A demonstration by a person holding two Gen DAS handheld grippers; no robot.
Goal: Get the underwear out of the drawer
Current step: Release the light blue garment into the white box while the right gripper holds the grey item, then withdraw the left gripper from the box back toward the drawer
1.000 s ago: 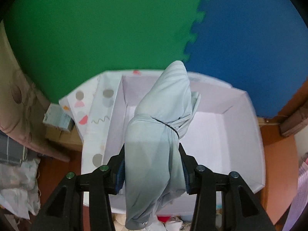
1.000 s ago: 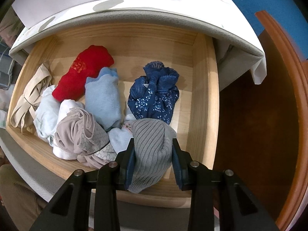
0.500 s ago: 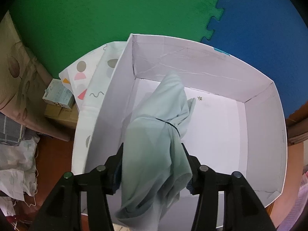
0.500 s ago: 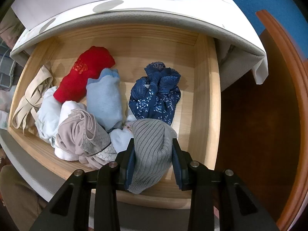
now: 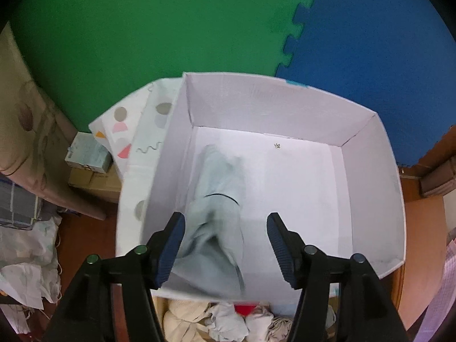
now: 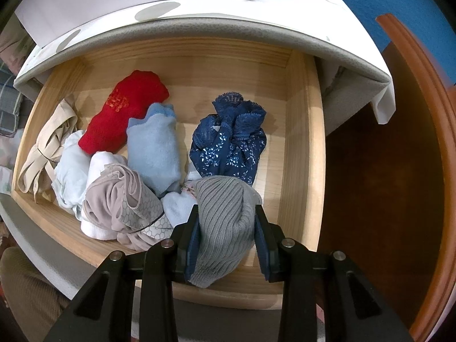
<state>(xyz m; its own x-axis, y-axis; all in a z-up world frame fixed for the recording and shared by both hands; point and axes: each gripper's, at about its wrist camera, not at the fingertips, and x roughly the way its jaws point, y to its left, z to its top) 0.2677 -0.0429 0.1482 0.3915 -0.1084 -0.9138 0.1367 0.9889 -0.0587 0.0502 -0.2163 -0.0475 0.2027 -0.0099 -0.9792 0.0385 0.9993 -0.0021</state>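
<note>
Left gripper over white box, jaws spread wide, released; pale green underwear, blurred, inside box between the fingers. Right gripper low over wooden drawer, clenched on grey ribbed underwear. In drawer: red piece, light blue piece, navy lace piece, taupe piece, beige piece.

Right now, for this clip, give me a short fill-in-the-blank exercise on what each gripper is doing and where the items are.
1. The left gripper is ____, with the pale green garment dropping into the white box.
2. The right gripper is shut on the ____ ribbed garment.
3. The navy lace underwear lies in the wooden ____.

Missing words: open; grey; drawer
</note>
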